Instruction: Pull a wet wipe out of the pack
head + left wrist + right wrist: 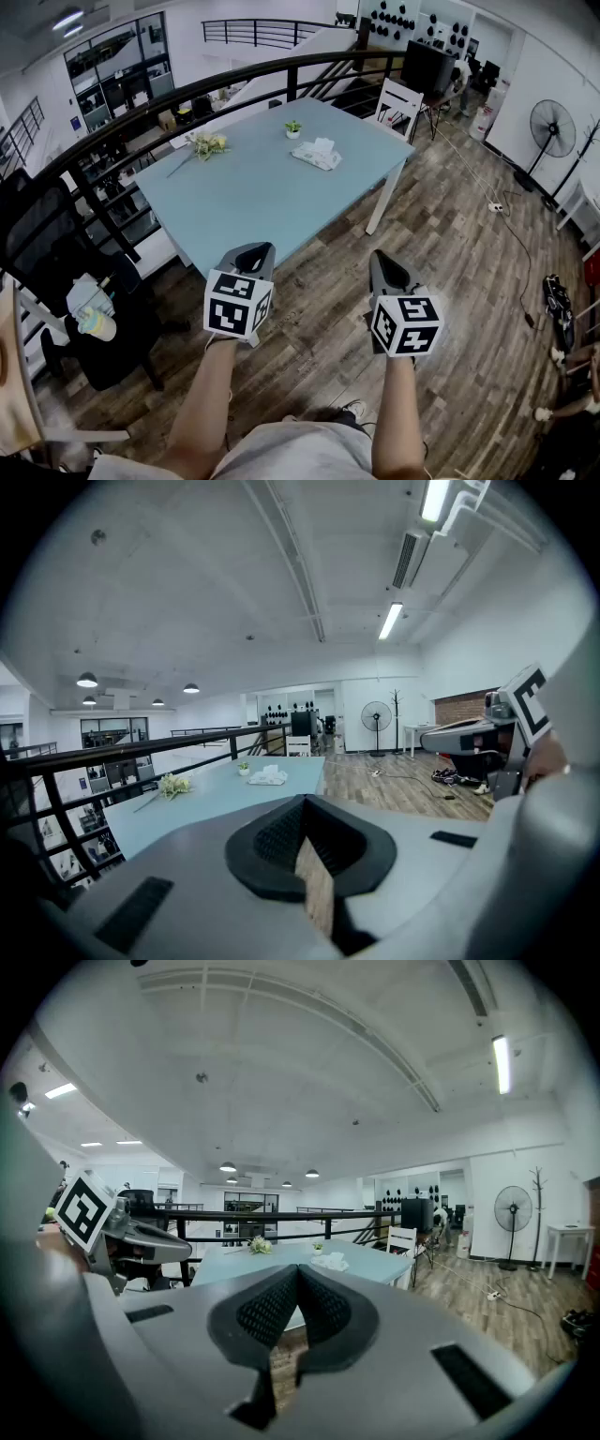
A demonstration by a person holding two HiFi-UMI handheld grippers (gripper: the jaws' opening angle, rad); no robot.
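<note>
Both tongs shut and empty, short of the table; pack lies ahead, between their two lines

Jaws of left gripper (251, 251) and right gripper (386, 265) are together with nothing between them; the two are held side by side over the wood floor, off the near corner of the pale blue rectangular table (244, 197). The soft white wet-wipe pack (317, 153), a wipe standing up from its top, sits on the table's far half toward its right edge, near a small green potted plant (292, 127) and well apart from both tongs. Neither hand is plainly nearer. Long axis of pack not readable at this range
</note>
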